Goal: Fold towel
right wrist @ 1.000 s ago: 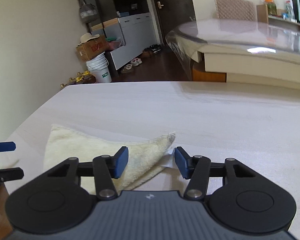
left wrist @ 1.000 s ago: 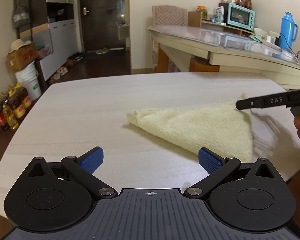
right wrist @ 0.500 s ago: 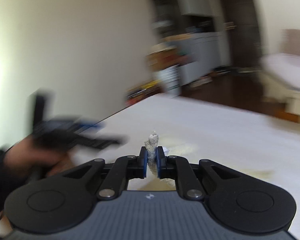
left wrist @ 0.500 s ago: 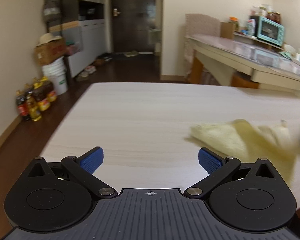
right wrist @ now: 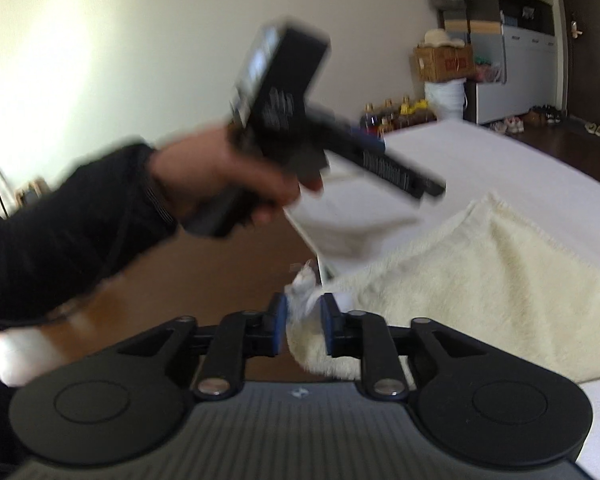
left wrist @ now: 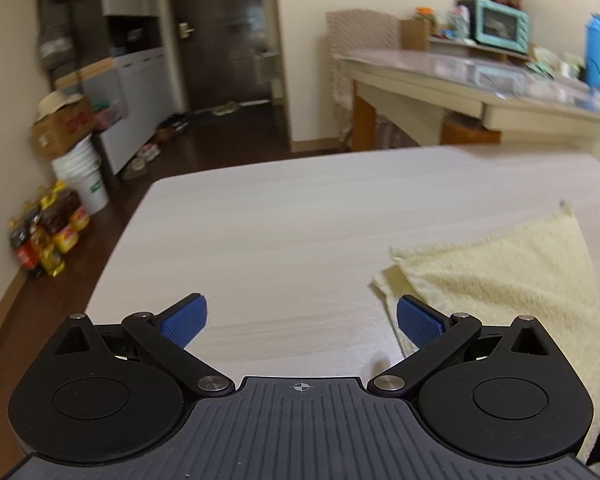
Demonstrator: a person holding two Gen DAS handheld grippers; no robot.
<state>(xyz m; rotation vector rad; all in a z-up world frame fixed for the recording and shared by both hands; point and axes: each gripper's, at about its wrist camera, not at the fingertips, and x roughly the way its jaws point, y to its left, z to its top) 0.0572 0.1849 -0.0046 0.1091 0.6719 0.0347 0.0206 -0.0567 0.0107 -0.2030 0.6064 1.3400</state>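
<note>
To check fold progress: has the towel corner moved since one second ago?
Yes. The towel corner, between the right gripper pads, went from the table's far side toward its near edge.

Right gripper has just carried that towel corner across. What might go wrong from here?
1. The right gripper has just been opening with the towel corner between its pads; the corner may shift as it lets go, skewing the fold.
2. The fold lies at the table edge, so cloth could slide off.
3. The left gripper, open and empty, pins nothing, so the towel could drag.
</note>
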